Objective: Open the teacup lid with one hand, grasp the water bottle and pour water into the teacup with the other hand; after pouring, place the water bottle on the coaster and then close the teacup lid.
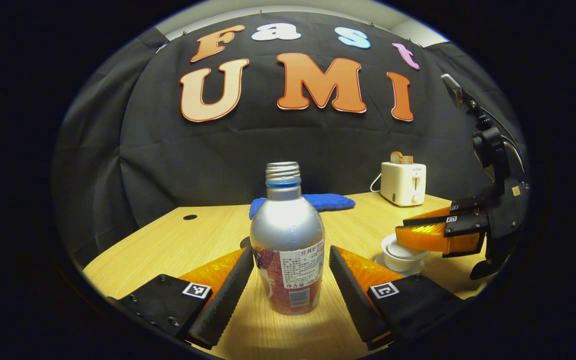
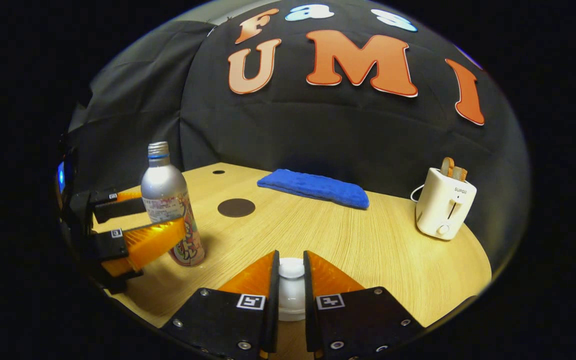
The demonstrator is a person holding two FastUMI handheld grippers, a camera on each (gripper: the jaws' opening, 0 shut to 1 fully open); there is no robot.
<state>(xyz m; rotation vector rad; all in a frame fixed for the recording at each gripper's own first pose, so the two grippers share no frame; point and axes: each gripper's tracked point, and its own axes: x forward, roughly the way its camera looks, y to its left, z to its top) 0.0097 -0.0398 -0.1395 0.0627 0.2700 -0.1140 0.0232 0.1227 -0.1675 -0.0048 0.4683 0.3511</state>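
Now upright on the surface (image 1: 178,240): water bottle (image 1: 287,245), uncapped, between the spread left gripper (image 1: 288,280) fingers, contents unseen. Right gripper (image 2: 291,280) pinching the teacup lid (image 2: 291,268) knob.

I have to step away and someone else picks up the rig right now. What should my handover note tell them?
Left tongs: open, straddling the upright, uncapped water bottle, not yet gripping.
Right tongs: shut on the lid knob of the teacup; whether the lid has left the cup, I cannot tell.
Coaster: bare, behind the bottle on the table.
Left: lift lid, grip bottle, pour, bottle onto coaster, close lid.
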